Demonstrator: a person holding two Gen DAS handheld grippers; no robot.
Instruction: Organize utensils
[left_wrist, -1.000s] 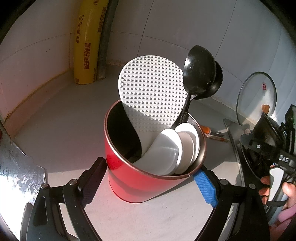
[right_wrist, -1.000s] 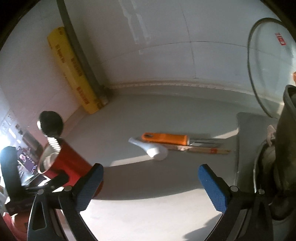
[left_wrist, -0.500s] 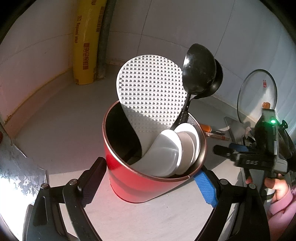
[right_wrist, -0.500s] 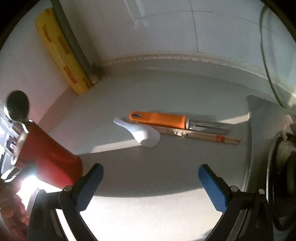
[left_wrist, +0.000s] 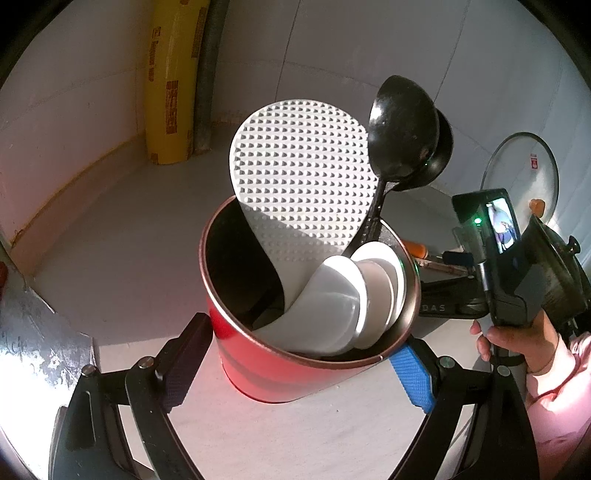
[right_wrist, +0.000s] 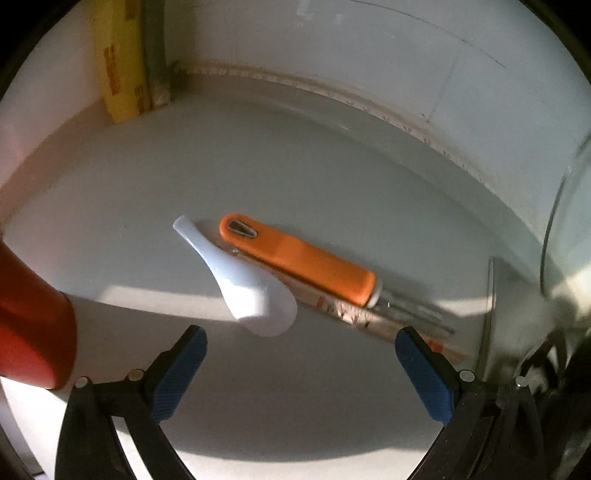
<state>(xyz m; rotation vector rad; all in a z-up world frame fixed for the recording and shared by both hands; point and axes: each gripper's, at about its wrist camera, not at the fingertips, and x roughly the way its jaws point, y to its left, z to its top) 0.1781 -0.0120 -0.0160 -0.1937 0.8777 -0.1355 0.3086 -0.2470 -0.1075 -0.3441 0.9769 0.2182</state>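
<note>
Left wrist view: a red cup (left_wrist: 295, 362) stands on a pale grey counter (left_wrist: 129, 266), gripped at its base between the pads of the left gripper (left_wrist: 295, 365). Inside the cup are one white dimpled rice paddle (left_wrist: 303, 184), two black ladles (left_wrist: 406, 129) and a nest of white soup spoons (left_wrist: 354, 295), at least three, all leaning toward the far rim. To the right, a hand (left_wrist: 517, 339) in a pink sleeve (left_wrist: 554, 406) holds the right gripper's handle beside the cup.

Right wrist view: the right gripper (right_wrist: 299, 358) is spread wide with nothing between its blue pads, hovering just short of one white soup spoon (right_wrist: 243, 280) lying bowl-down on the counter. Touching the spoon lie one orange-handled tool (right_wrist: 299, 258) and a pair of wooden chopsticks (right_wrist: 354, 314). A yellow roll of wrap (right_wrist: 118, 66) stands in the corner against white tiled walls (right_wrist: 332, 55). A glass lid (left_wrist: 521, 173) leans on the wall at right.
</note>
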